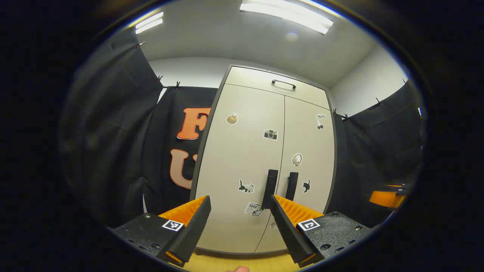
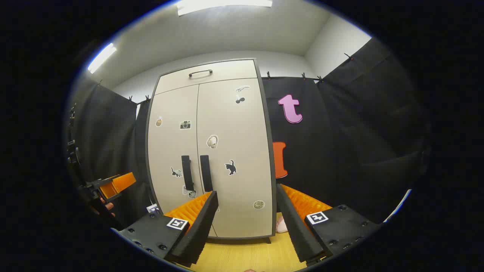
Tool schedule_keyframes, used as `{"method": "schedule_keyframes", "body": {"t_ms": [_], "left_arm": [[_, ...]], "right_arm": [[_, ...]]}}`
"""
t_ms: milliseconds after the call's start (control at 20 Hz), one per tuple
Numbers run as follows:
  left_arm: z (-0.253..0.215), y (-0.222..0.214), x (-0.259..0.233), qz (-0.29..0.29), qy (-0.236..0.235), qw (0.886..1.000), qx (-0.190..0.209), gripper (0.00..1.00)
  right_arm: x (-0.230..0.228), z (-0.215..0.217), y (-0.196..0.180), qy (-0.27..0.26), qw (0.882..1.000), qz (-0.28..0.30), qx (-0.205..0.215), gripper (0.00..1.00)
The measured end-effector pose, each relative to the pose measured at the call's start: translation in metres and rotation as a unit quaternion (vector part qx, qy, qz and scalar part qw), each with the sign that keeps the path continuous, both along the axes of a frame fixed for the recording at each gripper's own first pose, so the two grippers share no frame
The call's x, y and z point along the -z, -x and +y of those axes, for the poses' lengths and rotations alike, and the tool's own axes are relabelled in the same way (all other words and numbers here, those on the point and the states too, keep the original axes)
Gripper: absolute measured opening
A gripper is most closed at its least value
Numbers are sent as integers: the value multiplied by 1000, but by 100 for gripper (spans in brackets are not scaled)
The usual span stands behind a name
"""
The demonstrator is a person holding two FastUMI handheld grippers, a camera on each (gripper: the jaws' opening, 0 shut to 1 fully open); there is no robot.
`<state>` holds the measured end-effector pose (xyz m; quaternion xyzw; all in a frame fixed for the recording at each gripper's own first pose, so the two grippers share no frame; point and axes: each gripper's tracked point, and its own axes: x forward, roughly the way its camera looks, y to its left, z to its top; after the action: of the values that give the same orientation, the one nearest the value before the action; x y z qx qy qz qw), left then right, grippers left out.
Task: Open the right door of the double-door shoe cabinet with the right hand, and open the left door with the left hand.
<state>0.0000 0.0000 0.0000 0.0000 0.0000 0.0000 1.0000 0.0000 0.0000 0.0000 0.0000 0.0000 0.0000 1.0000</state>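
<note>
A beige double-door shoe cabinet (image 1: 242,151) (image 2: 227,151) stands ahead with both doors closed. Two vertical black handles sit side by side at the middle seam: the left door handle (image 1: 270,188) (image 2: 186,172) and the right door handle (image 1: 292,186) (image 2: 206,168). My left gripper (image 1: 240,202) is open, some way short of the doors, its right finger overlapping the foot of the left handle in the left gripper view. My right gripper (image 2: 246,192) is open too, aimed at the right door beside its handle. The left gripper (image 2: 113,185) also appears at the left edge of the right gripper view.
Black cloth walls flank the cabinet on both sides. A top compartment with a horizontal handle (image 1: 283,84) (image 2: 200,72) sits above the doors. Stickers dot both doors. The yellow wooden floor (image 2: 242,257) runs in front of the cabinet. The right gripper (image 1: 387,196) shows at the right edge.
</note>
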Motion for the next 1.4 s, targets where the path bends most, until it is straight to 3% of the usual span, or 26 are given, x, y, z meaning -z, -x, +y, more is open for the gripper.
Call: {"method": "schedule_keyframes", "body": {"t_ms": [1200,1400], "left_arm": [[4,1,-5,-10,-1,1000,2,94],[12,3,-6,-15,-7,1000,-9,94]], "right_arm": [[0,16,2,8,1000,-1,-9,98],[-6,15,-4,10,1000,-8,6,98]]}}
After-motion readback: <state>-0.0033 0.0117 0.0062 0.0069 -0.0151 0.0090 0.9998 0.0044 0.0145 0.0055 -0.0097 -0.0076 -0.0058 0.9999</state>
